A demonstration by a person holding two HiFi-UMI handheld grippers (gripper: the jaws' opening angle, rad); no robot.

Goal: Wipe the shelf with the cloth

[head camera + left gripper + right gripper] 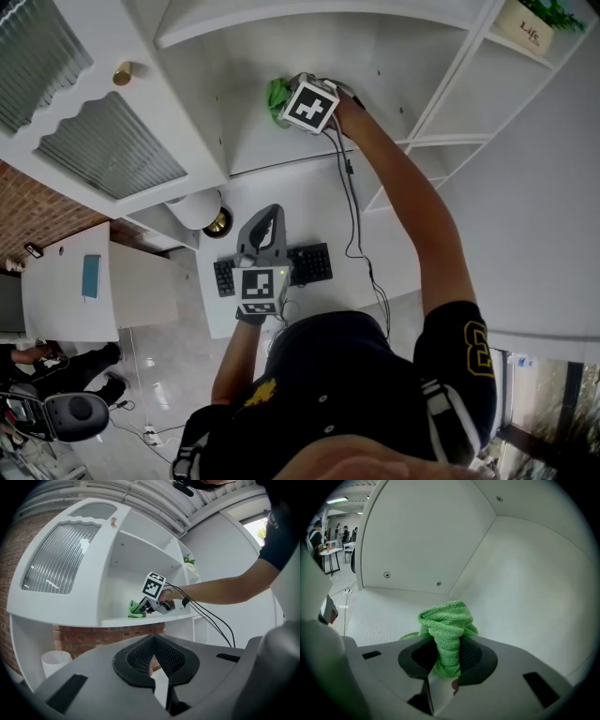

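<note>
A white shelf unit [140, 545] fills the space ahead of both tongs. The right tongs [443, 656] reach into its open compartment, with the back wall and a side wall close around them and the shelf [375, 616] just below. A door with ribbed glass [58, 559] stands to the left of that compartment.

The left tongs [153, 656] hang well below and apart from the shelf, over a white surface [323, 202]. Their pads meet at the tip with nothing between them. A white bin [55, 660] stands low to their left, against a brick wall [108, 639]. A black keyboard [309, 262] lies on the surface under them, its middle hidden behind the marker cube.

The right tongs are clamped on the green cloth [447, 625]. It bunches upward out of the pads, and a loose fold trails onto the shelf. Black cables [352, 206] drop from these tongs across the surface.

A brass knob [123, 73] sits on the door, far to their left. A potted plant [534, 28] is cut off at the head view's corner.
</note>
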